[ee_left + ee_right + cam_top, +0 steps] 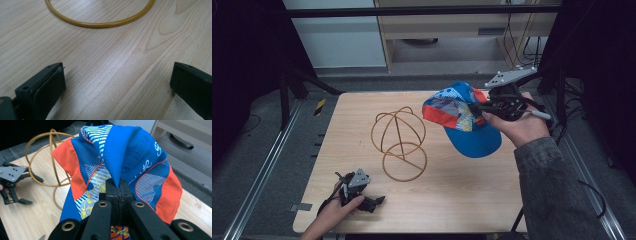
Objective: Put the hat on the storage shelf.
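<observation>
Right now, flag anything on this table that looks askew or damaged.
Nothing looks damaged. The cap is bunched where the right gripper pinches its fabric in the air. The wire stand sits upright, and the left gripper rests open on the table.

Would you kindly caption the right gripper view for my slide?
Right gripper pinching a fold of the blue-and-orange cap, wire hat stand behind.

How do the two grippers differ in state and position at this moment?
The right gripper is shut on the cap and raised over the table's far right side; the left gripper is open, holds nothing, and sits low near the front left edge. Each is held in a hand.
</observation>
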The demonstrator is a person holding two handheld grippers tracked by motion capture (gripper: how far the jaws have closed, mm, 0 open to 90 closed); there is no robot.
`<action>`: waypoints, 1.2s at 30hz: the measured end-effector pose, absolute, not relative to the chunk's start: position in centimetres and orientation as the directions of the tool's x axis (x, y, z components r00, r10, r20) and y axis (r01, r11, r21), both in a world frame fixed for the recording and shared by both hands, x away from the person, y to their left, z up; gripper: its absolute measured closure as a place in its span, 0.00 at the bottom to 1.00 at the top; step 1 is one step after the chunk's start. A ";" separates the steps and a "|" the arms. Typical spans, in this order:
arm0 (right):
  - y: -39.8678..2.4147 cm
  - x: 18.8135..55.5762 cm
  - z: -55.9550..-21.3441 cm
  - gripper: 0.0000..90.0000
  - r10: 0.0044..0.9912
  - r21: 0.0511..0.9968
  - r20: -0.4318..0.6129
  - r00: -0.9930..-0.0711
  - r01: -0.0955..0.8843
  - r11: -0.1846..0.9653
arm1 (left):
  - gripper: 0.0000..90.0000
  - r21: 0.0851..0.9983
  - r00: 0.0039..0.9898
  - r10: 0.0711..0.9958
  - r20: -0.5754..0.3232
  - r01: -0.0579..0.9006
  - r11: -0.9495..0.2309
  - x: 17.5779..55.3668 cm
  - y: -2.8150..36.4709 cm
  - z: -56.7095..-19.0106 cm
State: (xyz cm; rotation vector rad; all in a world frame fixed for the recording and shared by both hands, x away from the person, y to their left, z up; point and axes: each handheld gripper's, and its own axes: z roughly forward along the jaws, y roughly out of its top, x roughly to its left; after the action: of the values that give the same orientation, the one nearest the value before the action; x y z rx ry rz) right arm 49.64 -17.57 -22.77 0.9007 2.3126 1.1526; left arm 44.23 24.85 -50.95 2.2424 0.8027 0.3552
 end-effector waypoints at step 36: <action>-9.3 51.6 -19.8 1.00 0.593 0.833 -0.098 -0.800 0.259 0.488 | 0.00 0.708 0.769 0.639 0.016 0.443 -0.550 44.2 24.8 -50.9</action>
State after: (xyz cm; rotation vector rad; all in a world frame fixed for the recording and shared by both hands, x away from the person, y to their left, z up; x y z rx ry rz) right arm 51.59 -9.26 -19.83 0.7112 2.3644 1.2308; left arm 44.23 24.85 -50.94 2.2441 0.8025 0.3534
